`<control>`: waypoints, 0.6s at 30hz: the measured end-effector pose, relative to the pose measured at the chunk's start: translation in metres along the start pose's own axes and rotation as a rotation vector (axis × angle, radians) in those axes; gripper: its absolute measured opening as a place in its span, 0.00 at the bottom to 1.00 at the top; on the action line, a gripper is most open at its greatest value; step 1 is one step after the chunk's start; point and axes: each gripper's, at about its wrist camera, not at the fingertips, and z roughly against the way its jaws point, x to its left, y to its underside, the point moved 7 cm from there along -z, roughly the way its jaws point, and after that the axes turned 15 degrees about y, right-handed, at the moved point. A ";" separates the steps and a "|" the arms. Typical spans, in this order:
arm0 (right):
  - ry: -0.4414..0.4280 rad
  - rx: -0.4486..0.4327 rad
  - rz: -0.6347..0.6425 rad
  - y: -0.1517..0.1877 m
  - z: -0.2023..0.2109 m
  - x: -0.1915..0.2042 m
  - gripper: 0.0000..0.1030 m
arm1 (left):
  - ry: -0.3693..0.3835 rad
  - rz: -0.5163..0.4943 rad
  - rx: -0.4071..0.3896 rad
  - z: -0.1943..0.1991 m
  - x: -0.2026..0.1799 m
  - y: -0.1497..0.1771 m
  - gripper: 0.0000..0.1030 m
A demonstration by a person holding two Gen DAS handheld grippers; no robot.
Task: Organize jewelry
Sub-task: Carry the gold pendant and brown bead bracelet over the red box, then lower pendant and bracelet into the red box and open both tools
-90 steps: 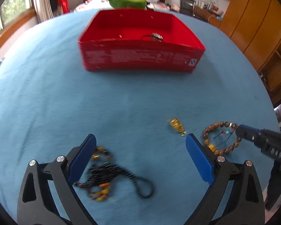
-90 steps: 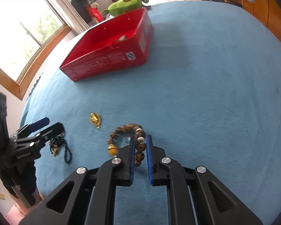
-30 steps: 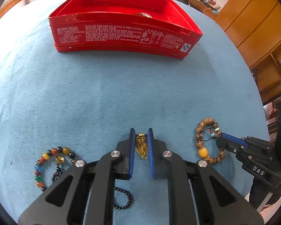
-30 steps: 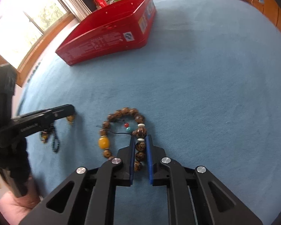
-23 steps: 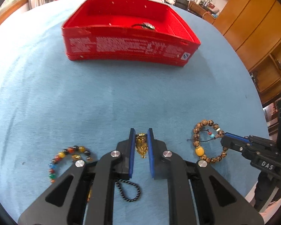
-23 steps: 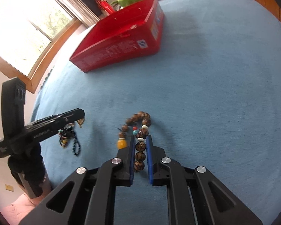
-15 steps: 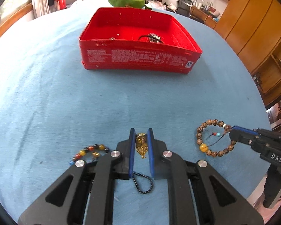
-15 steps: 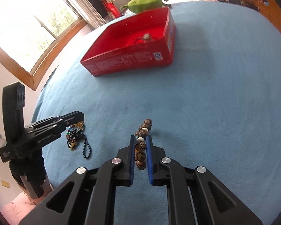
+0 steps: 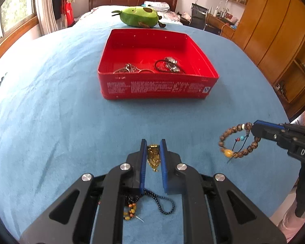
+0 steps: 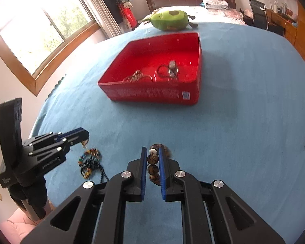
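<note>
My left gripper [image 9: 153, 144] is shut on a gold pendant [image 9: 153, 158] and holds it above the blue cloth. My right gripper [image 10: 152, 152] is shut on a brown wooden bead bracelet [image 10: 153, 167], which hangs in the air; it also shows in the left wrist view [image 9: 238, 141]. A red box [image 9: 156, 65] stands ahead and holds a silver chain [image 9: 130, 69] and a black cord piece [image 9: 168, 65]. A black and coloured bead necklace [image 9: 152, 205] lies on the cloth under my left gripper, also seen in the right wrist view [image 10: 90, 162].
A green avocado plush [image 9: 140, 17] lies behind the box. The blue cloth [image 9: 50, 122] covers the round table. Wooden cabinets [image 9: 278, 40] stand at the right, a window [image 10: 40, 24] at the left.
Both grippers have risen with their pieces. The bracelet has left the cloth and hangs from the right gripper. The red box now shows its inside.
</note>
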 end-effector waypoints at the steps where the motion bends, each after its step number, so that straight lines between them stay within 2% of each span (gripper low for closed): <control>1: -0.001 -0.008 0.000 -0.006 0.002 0.000 0.11 | -0.003 -0.002 -0.003 0.000 0.000 -0.003 0.11; 10: -0.010 -0.081 -0.003 -0.070 0.012 0.004 0.11 | -0.029 -0.002 -0.037 -0.003 0.010 -0.051 0.11; 18: -0.020 -0.103 -0.023 -0.122 -0.002 0.006 0.11 | -0.048 -0.013 -0.091 -0.006 0.012 -0.106 0.11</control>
